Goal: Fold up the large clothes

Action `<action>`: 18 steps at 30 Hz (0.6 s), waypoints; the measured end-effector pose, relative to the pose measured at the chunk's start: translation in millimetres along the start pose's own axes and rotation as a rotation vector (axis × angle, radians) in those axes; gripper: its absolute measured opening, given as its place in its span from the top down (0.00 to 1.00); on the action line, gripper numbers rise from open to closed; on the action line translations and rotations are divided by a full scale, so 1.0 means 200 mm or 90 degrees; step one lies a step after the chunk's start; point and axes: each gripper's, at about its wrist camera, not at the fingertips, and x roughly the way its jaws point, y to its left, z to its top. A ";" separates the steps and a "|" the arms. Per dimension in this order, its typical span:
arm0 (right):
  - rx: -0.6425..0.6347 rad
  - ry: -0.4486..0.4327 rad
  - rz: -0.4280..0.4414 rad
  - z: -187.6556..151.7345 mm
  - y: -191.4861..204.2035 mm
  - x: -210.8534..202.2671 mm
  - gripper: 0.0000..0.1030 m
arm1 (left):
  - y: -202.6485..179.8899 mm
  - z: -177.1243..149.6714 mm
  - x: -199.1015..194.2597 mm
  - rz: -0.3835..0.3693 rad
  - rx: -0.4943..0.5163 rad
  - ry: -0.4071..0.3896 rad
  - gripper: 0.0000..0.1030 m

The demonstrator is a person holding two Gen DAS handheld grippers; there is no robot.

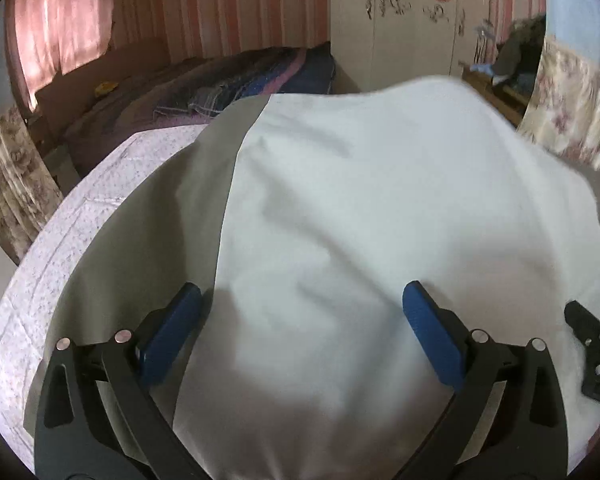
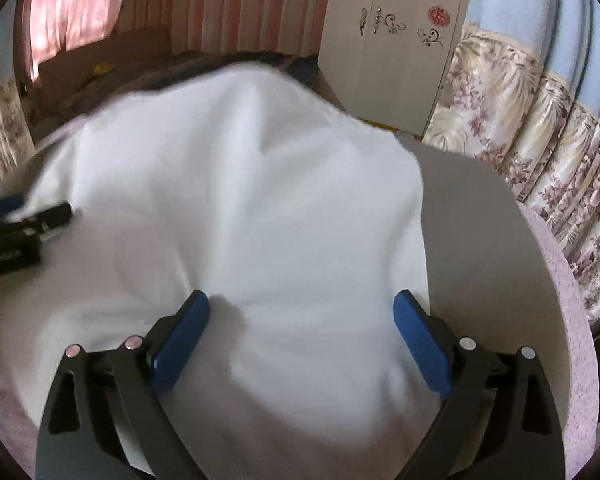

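White cloth garment [image 1: 360, 220], large and soft, lies rumpled over a grey sheet [image 1: 148, 240] on the pink speckled bed [image 1: 80, 216]. Our left claw [image 1: 300, 336] hangs above it, blue pads spread wide, gripping nothing. Our right claw [image 2: 300, 340] likewise gapes empty over the garment's right edge. Risk as we judge it: closing here could pinch the grey sheet beneath with the cloth, or catch one layer only, skewing the fold.

A bed [image 1: 228, 76] lies beneath pink curtains [image 1: 64, 28]; a white wardrobe [image 2: 396, 40] stands beside floral drapes [image 2: 540, 136].
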 end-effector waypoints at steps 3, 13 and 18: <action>0.010 0.014 0.007 0.01 -0.01 0.02 0.07 | -0.02 0.00 0.03 0.008 0.008 0.018 0.03; 0.106 -0.059 0.076 -0.05 -0.23 -0.20 0.05 | 0.09 -0.06 -0.10 -0.105 -0.017 -0.054 0.03; 0.150 -0.086 0.030 -0.09 -0.60 -0.37 0.02 | 0.02 -0.05 -0.20 -0.122 -0.012 -0.060 0.03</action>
